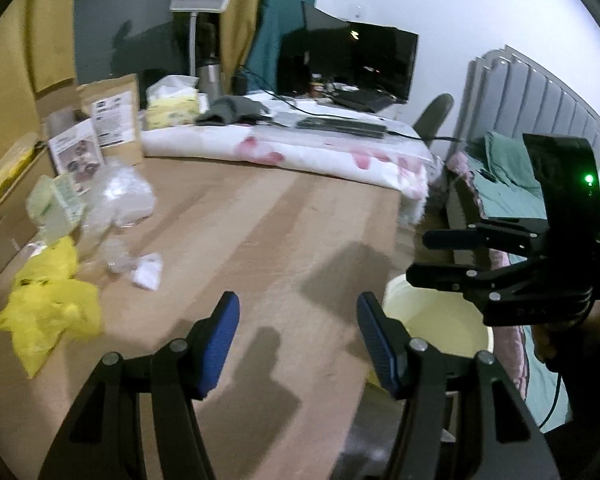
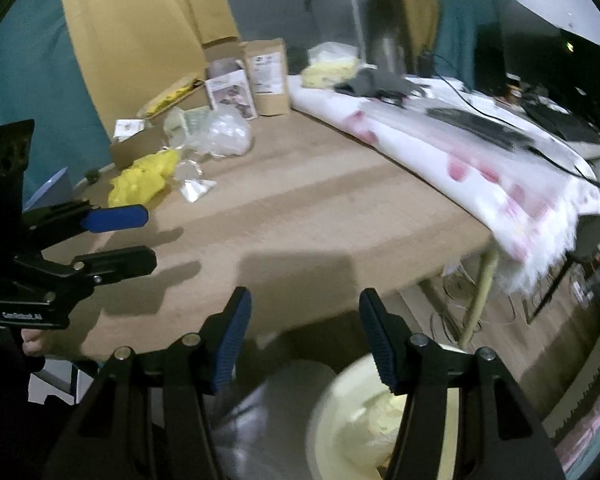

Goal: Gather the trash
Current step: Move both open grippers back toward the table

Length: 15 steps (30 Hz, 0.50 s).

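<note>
Trash lies at the far left of the wooden table: a crumpled yellow plastic bag, clear plastic wrap, a small white paper scrap and a greenish packet. The same pile shows in the right wrist view, with the yellow bag and clear wrap. A pale yellow bin stands on the floor past the table's right edge; it also shows in the right wrist view. My left gripper is open and empty over the table. My right gripper is open and empty above the bin.
Brown paper pouches and a cardboard box stand at the back left. A white floral cloth covers the far end, with a keyboard, monitor and lamp. A bed lies to the right.
</note>
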Each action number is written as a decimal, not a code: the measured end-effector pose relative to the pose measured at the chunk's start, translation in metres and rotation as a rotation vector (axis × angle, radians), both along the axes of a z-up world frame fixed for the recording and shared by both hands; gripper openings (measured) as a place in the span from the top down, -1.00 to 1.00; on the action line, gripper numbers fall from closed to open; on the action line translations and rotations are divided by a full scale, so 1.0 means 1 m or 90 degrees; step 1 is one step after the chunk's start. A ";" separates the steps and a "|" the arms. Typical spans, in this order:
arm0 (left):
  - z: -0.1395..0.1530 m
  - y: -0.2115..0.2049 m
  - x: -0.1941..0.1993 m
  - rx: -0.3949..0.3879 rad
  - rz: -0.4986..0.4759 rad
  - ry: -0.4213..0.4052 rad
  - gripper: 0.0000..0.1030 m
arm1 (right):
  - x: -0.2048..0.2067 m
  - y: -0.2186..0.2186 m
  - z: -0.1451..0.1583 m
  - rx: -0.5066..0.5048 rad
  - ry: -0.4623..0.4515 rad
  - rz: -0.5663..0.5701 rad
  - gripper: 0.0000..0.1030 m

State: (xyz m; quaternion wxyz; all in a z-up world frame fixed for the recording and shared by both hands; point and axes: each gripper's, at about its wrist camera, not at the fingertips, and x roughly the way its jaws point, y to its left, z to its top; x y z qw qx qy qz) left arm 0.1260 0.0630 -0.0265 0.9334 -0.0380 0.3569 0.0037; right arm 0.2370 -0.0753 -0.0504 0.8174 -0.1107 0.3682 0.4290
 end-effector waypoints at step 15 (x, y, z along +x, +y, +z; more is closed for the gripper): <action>0.014 0.085 -0.033 -0.003 0.111 -0.025 -0.18 | -0.001 0.095 0.018 -0.006 -0.011 0.081 -0.05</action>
